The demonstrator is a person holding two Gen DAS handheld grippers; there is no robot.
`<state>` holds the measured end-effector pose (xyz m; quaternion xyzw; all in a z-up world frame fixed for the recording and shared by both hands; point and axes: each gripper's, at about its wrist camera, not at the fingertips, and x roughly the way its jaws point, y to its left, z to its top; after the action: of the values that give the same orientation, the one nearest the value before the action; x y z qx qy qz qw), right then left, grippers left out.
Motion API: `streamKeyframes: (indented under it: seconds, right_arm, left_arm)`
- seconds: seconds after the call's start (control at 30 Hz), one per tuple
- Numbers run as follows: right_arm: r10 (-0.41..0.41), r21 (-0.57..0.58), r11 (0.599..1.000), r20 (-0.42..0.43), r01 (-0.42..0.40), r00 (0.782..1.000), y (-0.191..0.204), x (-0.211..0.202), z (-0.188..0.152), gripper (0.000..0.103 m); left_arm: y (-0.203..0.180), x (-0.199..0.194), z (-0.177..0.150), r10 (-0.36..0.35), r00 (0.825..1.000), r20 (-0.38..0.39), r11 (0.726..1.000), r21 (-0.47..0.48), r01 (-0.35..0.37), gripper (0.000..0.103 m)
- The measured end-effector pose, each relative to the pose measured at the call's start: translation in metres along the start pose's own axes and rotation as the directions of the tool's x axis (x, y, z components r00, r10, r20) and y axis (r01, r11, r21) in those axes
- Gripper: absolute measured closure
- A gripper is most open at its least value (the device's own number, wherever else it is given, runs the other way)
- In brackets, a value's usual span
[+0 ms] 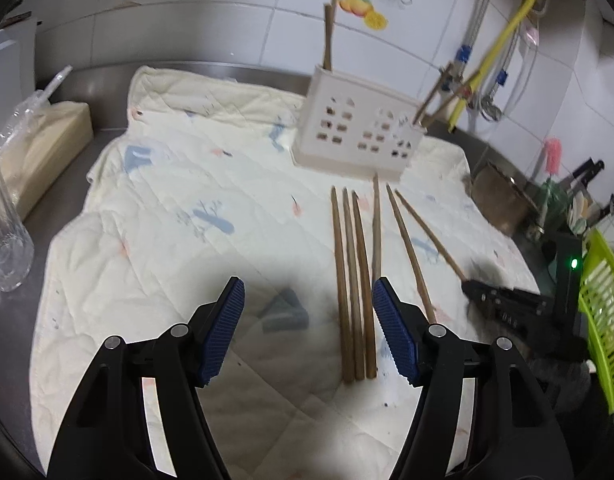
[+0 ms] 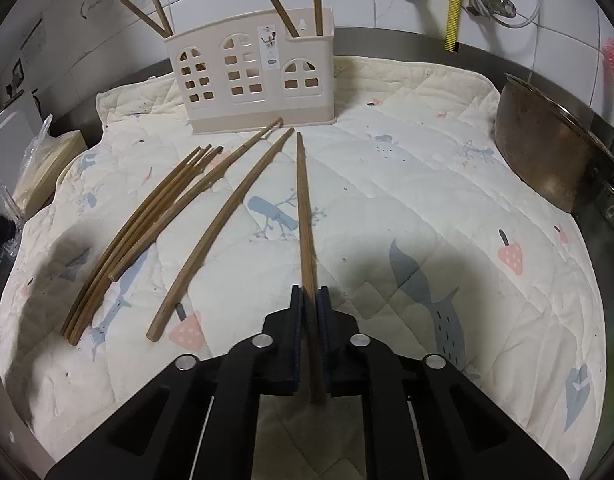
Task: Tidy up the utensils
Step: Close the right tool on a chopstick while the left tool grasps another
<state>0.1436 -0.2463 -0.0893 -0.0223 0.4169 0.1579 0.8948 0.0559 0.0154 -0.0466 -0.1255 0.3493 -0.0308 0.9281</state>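
Observation:
A cream utensil holder [image 1: 357, 130] [image 2: 251, 76] with window cut-outs stands at the back of a quilted cloth [image 1: 187, 200] [image 2: 387, 184]; several chopsticks stand in it. Several loose wooden chopsticks [image 1: 353, 280] [image 2: 147, 224] lie on the cloth in front of it. My left gripper [image 1: 309, 332] is open and empty, low over the cloth, just left of the near ends of the loose chopsticks. My right gripper [image 2: 310, 300] is shut on one chopstick [image 2: 305, 208], which points toward the holder; the gripper also shows in the left wrist view [image 1: 503, 304].
A glass [image 1: 5, 232] and a wrapped block [image 1: 43, 148] sit at the left edge. A metal pot [image 2: 547, 148] leans at the right. A green rack [image 1: 603, 320] is at the far right. Pipes and a yellow hose [image 2: 453, 4] run along the tiled wall.

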Motion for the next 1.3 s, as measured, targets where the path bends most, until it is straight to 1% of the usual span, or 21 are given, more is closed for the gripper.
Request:
streamKeyframes:
  seconds: [0.07,0.13,0.17,0.23,0.3,0.43,0.53,0.73,0.93,1.2,1.27,1.3]
  right_arm:
    - [-0.001,0.001,1.000,0.003,0.001,1.000,0.000,0.000,0.000,0.096]
    - [0.001,0.002,1.000,0.002,-0.001,1.000,0.000,0.000,0.000,0.096]
    - [0.002,0.004,1.000,0.003,-0.002,1.000,0.000,0.000,0.000,0.096]
    - [0.003,0.008,1.000,0.006,-0.004,1.000,-0.001,0.000,0.000,0.096]
    - [0.005,0.013,1.000,0.008,-0.005,1.000,-0.001,0.000,-0.001,0.096]
    - [0.009,0.020,1.000,0.012,-0.009,1.000,-0.001,0.000,-0.002,0.096]
    - [0.013,0.028,1.000,0.015,-0.013,1.000,-0.002,0.001,-0.002,0.096]
    - [0.021,0.038,0.999,0.019,-0.022,1.000,-0.003,0.000,-0.002,0.096]
    - [0.024,0.043,0.999,0.020,-0.024,1.000,-0.003,0.000,-0.003,0.096]
    - [0.019,0.038,0.999,0.017,-0.019,1.000,-0.002,0.001,-0.003,0.096]
    - [0.015,0.035,0.999,0.017,-0.016,1.000,-0.002,0.001,-0.003,0.096]
    - [0.014,0.035,0.999,0.018,-0.015,1.000,-0.002,0.001,-0.003,0.096]
  left_arm:
    - [-0.004,0.007,-0.004,-0.015,1.000,-0.027,1.000,0.011,0.016,0.045]
    - [-0.008,0.015,-0.006,-0.027,0.998,-0.050,0.999,0.019,0.028,0.055]
    - [-0.010,0.020,-0.008,-0.030,0.998,-0.064,0.999,0.023,0.032,0.058]
    - [-0.014,0.030,-0.010,-0.036,0.995,-0.091,0.999,0.028,0.039,0.068]
    - [-0.017,0.039,-0.011,-0.035,0.992,-0.117,0.999,0.031,0.039,0.075]
    - [-0.023,0.055,-0.012,-0.027,0.987,-0.159,0.998,0.045,0.034,0.083]
    - [-0.024,0.064,-0.012,-0.020,0.984,-0.178,0.998,0.048,0.030,0.086]
    - [-0.023,0.074,-0.008,-0.009,0.981,-0.193,0.999,0.042,0.017,0.088]
    - [-0.025,0.081,-0.007,0.004,0.977,-0.213,0.999,0.052,0.007,0.089]
    - [-0.032,0.085,-0.007,0.040,0.977,-0.207,0.996,0.087,-0.023,0.089]
    - [-0.036,0.085,-0.007,0.058,0.977,-0.206,0.994,0.104,-0.037,0.092]
    - [-0.036,0.084,-0.006,0.054,0.977,-0.207,0.994,0.103,-0.033,0.097]
